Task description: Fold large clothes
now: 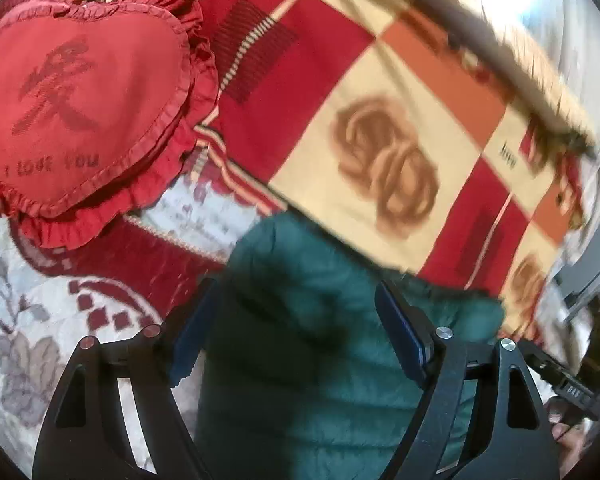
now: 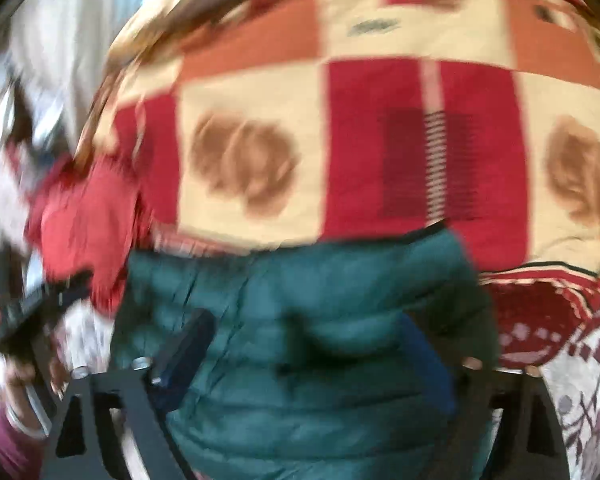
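While both views are motion-blurred, the teal quilted jacket (image 1: 324, 344) reads clearly, bunched on the floral bedspread (image 1: 16, 344) against the lower edge of the red-and-cream checked blanket (image 1: 384, 128). No containers in sight. My left gripper (image 1: 296, 336) stands wide apart, jacket fabric filling the space between its blue pads (image 1: 400, 336); whether the pads press it I cannot tell. My right gripper (image 2: 304, 356) is likewise spread wide, straddling a puffed fold of the same jacket (image 2: 300, 320); grip uncertain in the blur. A red heart-shaped cushion (image 1: 84, 104) lettered "I LOVE YOU" lies at far left, overlapping blanket and bedspread, apart from the jacket.
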